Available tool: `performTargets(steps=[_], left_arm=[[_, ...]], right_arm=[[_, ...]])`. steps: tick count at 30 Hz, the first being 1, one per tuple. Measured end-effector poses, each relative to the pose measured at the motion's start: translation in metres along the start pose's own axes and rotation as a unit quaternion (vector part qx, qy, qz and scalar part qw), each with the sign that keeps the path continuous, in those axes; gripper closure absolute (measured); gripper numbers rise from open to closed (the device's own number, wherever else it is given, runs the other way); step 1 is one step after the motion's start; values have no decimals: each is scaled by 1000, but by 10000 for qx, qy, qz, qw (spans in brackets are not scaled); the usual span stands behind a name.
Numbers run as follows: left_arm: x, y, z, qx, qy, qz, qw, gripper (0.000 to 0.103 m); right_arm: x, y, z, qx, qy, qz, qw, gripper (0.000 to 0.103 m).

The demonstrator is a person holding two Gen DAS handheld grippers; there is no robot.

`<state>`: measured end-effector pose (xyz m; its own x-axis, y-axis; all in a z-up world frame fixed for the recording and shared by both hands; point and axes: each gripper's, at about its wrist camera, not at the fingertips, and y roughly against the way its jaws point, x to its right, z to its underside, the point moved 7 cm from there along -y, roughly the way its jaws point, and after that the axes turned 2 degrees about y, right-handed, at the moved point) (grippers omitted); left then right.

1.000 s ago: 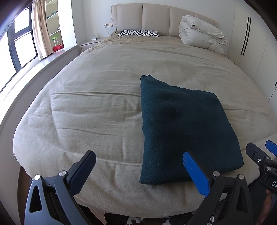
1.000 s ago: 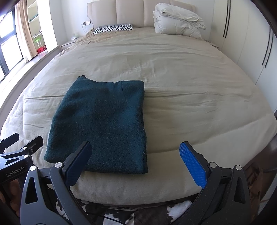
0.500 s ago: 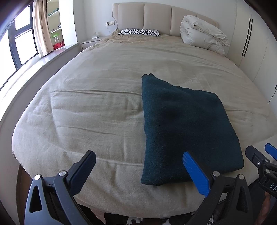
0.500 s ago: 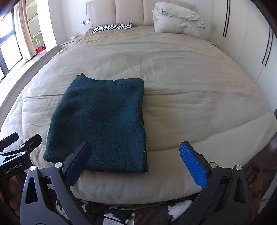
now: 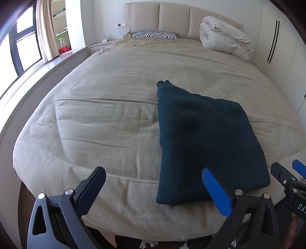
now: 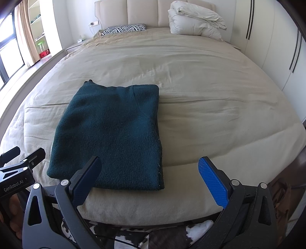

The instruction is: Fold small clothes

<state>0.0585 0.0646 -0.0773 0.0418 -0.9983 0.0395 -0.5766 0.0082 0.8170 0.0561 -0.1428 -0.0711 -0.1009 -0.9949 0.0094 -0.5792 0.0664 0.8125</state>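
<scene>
Sweater: dark teal sweater (image 5: 206,141), folded into a rectangle, flat on bed (image 5: 107,122) near foot edge.
Left gripper (image 5: 153,188): jaws spread, empty, off foot edge.
Right gripper (image 6: 149,177): released, empty, beside it.

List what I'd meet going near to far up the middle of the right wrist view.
Right tool, open → folded dark green sweater → bare beige bedspread → zebra-print pillow and bundled white duvet → padded headboard.
</scene>
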Motion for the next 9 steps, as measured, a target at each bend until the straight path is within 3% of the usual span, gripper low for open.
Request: performTargets(steps=[9], left_arm=[[0,0,1,75,-44,-98,9999,0]], right_arm=[[0,-1,2,-15,-10,3,10000,0]])
